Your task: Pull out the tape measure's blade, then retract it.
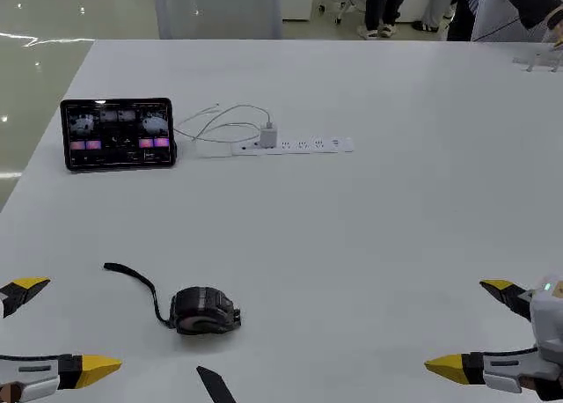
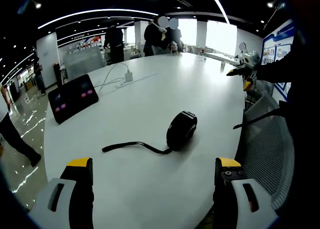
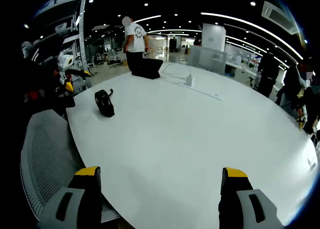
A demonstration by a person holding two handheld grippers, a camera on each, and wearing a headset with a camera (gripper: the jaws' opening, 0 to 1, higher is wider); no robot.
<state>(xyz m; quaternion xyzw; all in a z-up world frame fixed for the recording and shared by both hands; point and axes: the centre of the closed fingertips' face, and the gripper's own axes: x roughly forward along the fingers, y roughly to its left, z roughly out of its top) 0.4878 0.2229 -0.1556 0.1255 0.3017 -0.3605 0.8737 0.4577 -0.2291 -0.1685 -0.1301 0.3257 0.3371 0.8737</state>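
Observation:
A black tape measure [image 1: 204, 311] lies on the white table [image 1: 352, 227] near its front edge, with a black wrist strap [image 1: 132, 280] trailing to the left; no blade is out. My left gripper [image 1: 57, 328] is open at the front left, a short way from the tape measure [image 2: 181, 130], which lies ahead of its yellow-tipped fingers [image 2: 80, 164]. My right gripper [image 1: 479, 328] is open at the front right, well away from the tape measure [image 3: 104, 102]. My left gripper [image 3: 70, 79] also appears in the right gripper view, and my right gripper [image 2: 242, 71] in the left gripper view.
A tablet [image 1: 118, 133] with a lit screen stands at the back left. Beside it a white power strip [image 1: 290, 145] with a charger and cable lies on the table. A mesh chair [image 3: 47, 159] is at the table's near edge. People stand beyond the far edge.

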